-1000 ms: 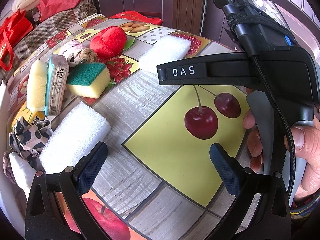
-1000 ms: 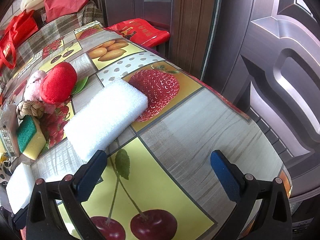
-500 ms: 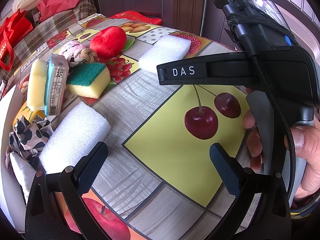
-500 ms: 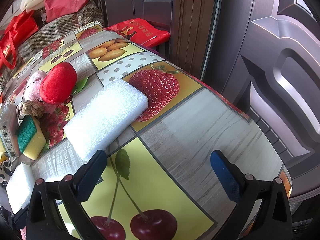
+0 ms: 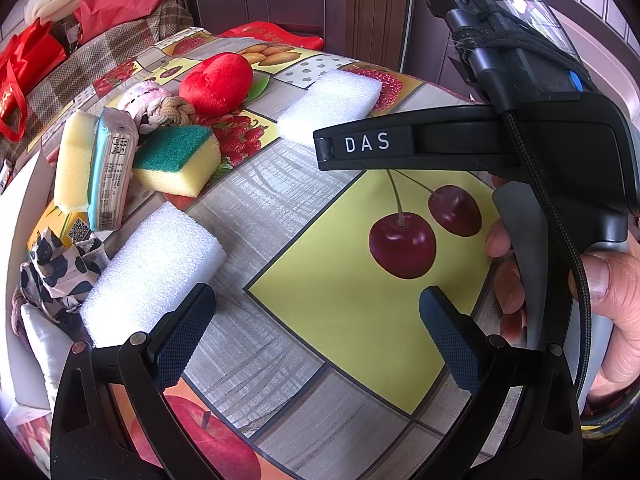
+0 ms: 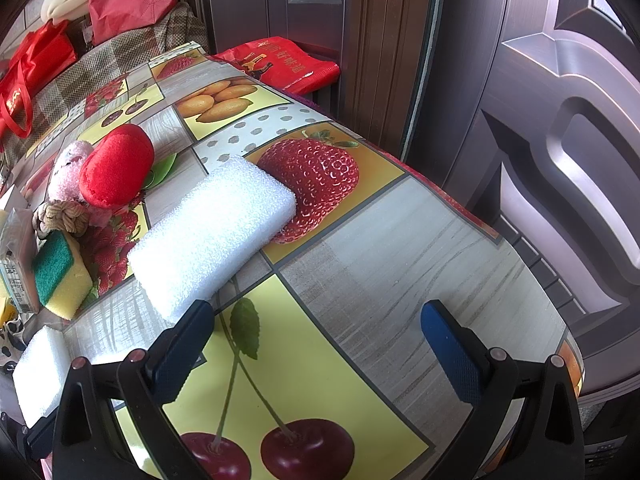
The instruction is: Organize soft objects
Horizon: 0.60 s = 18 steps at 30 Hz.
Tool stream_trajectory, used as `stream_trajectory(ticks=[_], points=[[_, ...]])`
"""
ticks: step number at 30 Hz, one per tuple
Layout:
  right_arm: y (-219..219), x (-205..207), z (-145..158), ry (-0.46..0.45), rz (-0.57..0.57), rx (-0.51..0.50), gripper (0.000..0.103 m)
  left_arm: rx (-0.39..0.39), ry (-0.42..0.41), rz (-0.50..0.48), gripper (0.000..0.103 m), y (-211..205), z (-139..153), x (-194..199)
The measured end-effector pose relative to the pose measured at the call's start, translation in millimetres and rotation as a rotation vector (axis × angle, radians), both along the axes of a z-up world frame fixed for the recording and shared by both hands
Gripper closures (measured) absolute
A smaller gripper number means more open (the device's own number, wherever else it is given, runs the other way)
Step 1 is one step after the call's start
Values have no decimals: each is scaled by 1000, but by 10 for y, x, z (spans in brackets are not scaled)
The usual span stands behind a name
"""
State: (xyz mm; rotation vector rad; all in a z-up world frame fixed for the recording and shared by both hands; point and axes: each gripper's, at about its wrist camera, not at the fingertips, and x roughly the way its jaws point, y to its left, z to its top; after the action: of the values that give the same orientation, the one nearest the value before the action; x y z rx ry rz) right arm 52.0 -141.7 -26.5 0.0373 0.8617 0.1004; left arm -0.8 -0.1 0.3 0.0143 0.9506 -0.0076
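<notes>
Soft things lie on a fruit-print table. A white foam block lies just ahead of my left gripper's left finger; the gripper is open and empty. A second white foam block lies ahead-left of my open, empty right gripper, and also shows in the left wrist view. A red plush heart, a green-and-yellow sponge, a yellow sponge, a tissue pack and a rope knot toy sit at the left. The right gripper body crosses the left wrist view.
A cow-print cloth lies at the table's left edge. Red bags and a checked cushion stand behind the table. A red packet lies at the far edge. A dark door is right of the table edge.
</notes>
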Motion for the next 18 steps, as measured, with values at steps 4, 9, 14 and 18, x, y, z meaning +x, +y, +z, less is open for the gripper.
stream_trajectory(ticks=[4, 9, 14, 18], points=[[8, -4, 1, 0, 0, 1, 0, 0, 0, 0, 1, 0, 0, 0], [3, -2, 2, 0, 0, 0, 0, 0, 0, 0, 1, 1, 0, 0], [-5, 0, 1, 0, 1, 1, 0, 0, 0, 0, 1, -1, 0, 0], [-4, -1, 1, 0, 0, 1, 0, 4, -4, -18, 1, -31, 8, 27]])
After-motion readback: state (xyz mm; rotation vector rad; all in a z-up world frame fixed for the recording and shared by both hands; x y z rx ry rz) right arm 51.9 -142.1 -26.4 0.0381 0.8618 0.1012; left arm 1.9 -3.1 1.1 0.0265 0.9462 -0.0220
